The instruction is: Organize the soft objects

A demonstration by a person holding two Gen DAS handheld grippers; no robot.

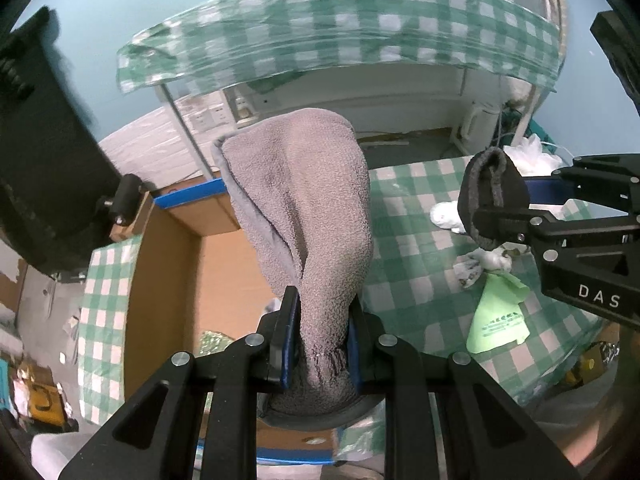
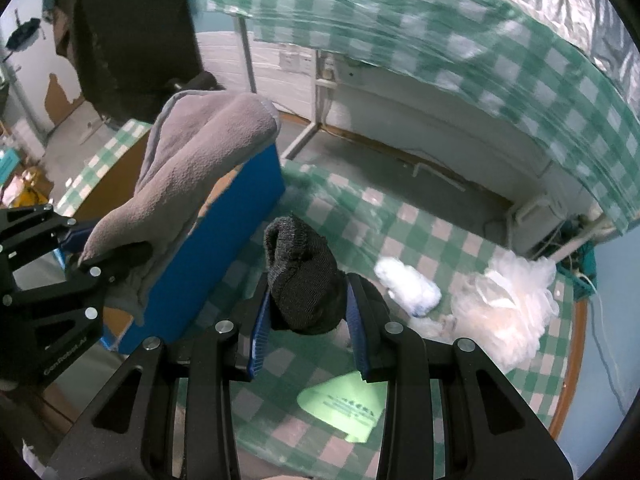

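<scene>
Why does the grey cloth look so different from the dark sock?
The grey towel is pale, large and hangs in long folds; the sock is nearly black, small and bunched up. The towel is in the left gripper by the cardboard box; the sock is in the right gripper over the checked cloth. Both are soft and pinched tight.

left gripper (image 1: 323, 334): jaws clamped on grey towel (image 1: 304, 208), pointing 12 o'clock. right gripper (image 2: 308, 308): jaws pinching dark sock (image 2: 306, 280), raised, 12 o'clock.
</scene>
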